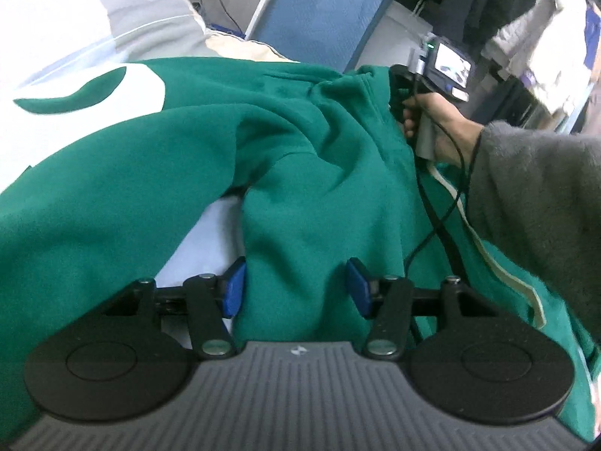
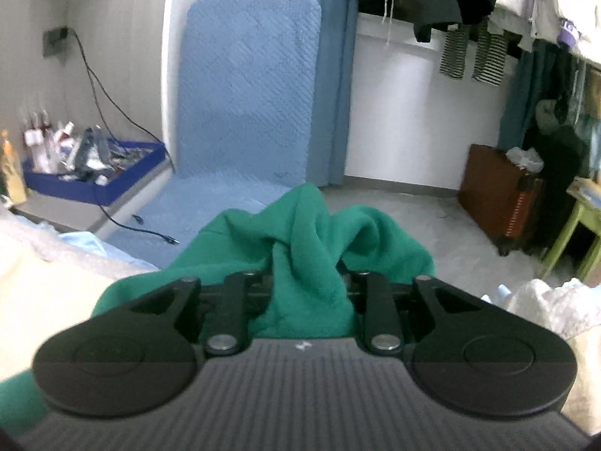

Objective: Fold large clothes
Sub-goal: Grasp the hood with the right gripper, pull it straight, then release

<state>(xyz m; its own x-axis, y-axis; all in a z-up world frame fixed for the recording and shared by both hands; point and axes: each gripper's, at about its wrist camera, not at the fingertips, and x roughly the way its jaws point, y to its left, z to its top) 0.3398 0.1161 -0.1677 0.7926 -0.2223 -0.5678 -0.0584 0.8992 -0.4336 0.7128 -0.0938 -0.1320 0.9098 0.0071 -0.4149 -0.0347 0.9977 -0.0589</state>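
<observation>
Bed [image 1: 210,221]: pale sheet, showing under the garment.
Green sweatshirt [image 1: 300,173]: large, with a white print, spread rumpled across the bed; one bunched part is lifted at the bed's edge.
Grey sleeve [image 1: 533,195]: person's arm, right hand [image 1: 435,124] on the tool handle.
Left gripper [image 1: 296,285]: blue fingers [image 1: 234,287] set apart, a fold of sweatshirt between them, both pads against the cloth.
Right gripper [image 2: 306,285]: fingers hidden by bunched cloth filling the gap; grip cannot be told.

matt fleecy green garment [image 1: 300,173], quilted blue mat [image 2: 248,86]
</observation>
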